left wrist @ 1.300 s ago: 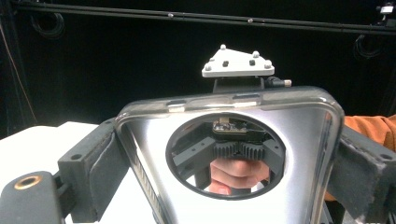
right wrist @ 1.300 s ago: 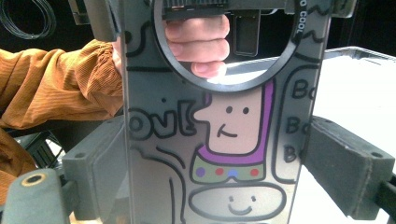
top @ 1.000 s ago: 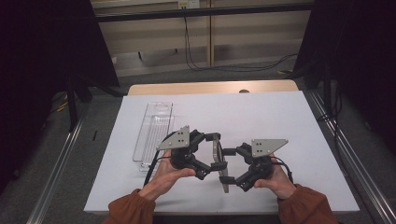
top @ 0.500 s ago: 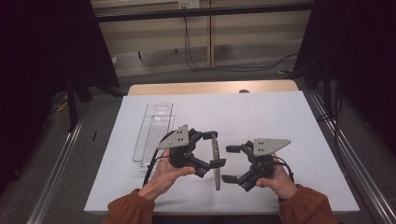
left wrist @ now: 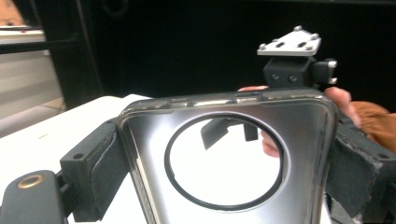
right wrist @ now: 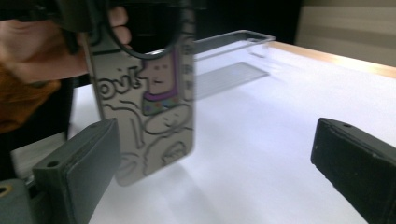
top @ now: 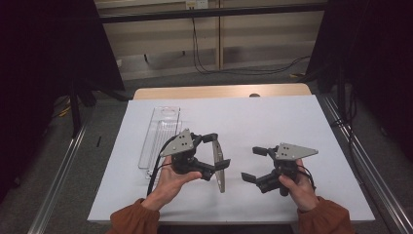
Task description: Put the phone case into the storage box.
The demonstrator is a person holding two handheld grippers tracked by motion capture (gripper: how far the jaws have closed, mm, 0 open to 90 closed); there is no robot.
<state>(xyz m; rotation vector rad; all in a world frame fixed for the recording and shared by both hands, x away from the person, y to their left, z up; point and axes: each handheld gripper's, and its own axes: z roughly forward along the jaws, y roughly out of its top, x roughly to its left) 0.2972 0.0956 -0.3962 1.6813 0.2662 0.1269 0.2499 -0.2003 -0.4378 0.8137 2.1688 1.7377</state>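
The left claw (top: 217, 153) is closed on the phone case (top: 219, 165), held on edge above the tabletop (top: 272, 122). Beside it the right claw (top: 253, 164) stands wide open and empty. Beyond the left claw lies a clear tray (top: 158, 136); placing the case probably remains.

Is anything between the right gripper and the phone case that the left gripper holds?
Nothing visible. The right gripper is open, apart from the phone case, which the left gripper clamps by its edges. Bare white table lies between them.

The phone case (left wrist: 229, 163) runs off the bottom edge; its printed drawing is blurred.
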